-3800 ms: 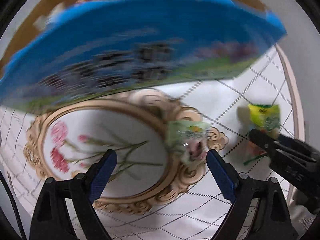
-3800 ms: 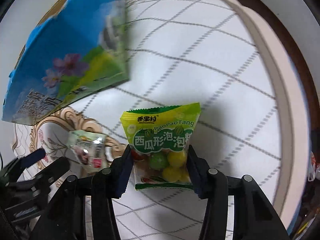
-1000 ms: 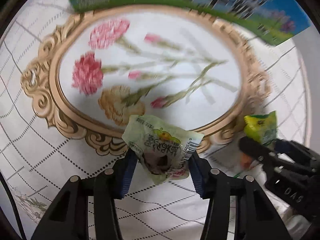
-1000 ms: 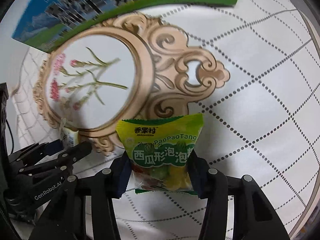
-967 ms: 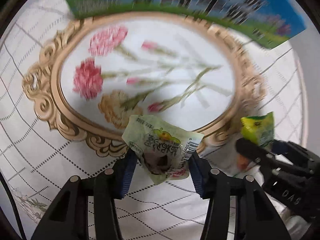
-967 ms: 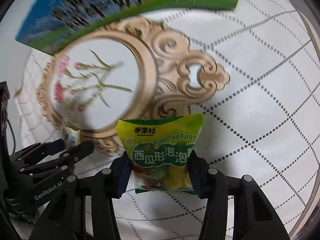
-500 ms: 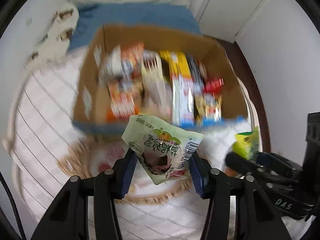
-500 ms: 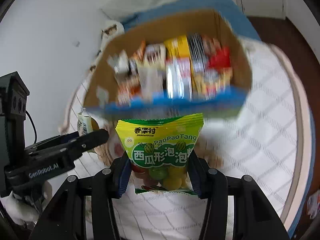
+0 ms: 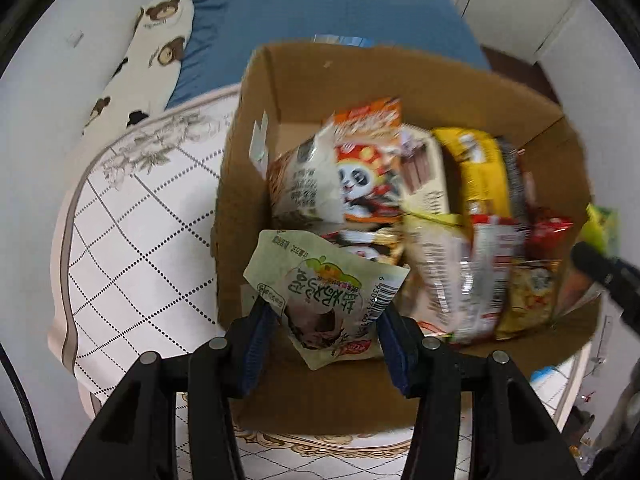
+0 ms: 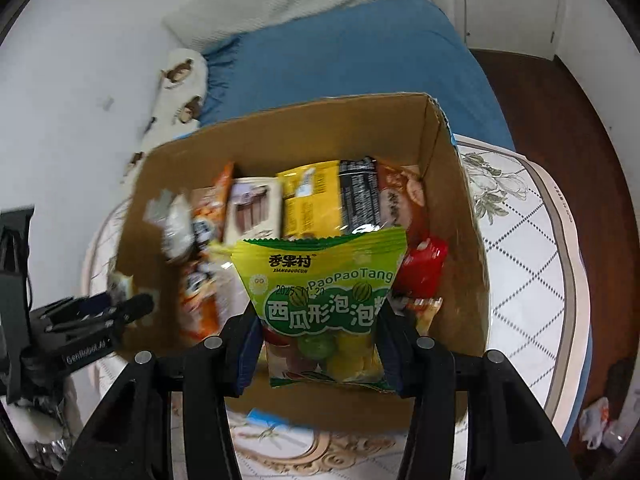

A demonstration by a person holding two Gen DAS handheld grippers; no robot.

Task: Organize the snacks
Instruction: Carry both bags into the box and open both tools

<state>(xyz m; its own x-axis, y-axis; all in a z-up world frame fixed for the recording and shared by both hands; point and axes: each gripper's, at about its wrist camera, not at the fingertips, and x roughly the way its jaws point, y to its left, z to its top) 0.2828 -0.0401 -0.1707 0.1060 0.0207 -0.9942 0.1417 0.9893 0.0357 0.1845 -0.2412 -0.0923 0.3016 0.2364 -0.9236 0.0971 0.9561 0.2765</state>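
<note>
My left gripper [image 9: 326, 336] is shut on a pale green snack packet [image 9: 320, 292] and holds it above the near left part of an open cardboard box [image 9: 276, 92]. The box is full of upright snack packs [image 9: 360, 176]. My right gripper [image 10: 318, 344] is shut on a green and yellow watermelon gum bag [image 10: 320, 292] above the same box [image 10: 452, 200], near its front wall. The right gripper [image 9: 600, 270] shows at the right edge of the left wrist view, and the left gripper [image 10: 120, 306] at the left of the right wrist view.
The box stands on a round table with a white checked cloth [image 9: 132, 240]. A blue bed [image 10: 352, 64] and a bear-print pillow [image 9: 148, 48] lie behind the table. Dark wooden floor [image 10: 560, 92] is at the right.
Both grippers closed on their packets, lifted them off the table and rose. The view swung up from the tablecloth to the open top of the box.
</note>
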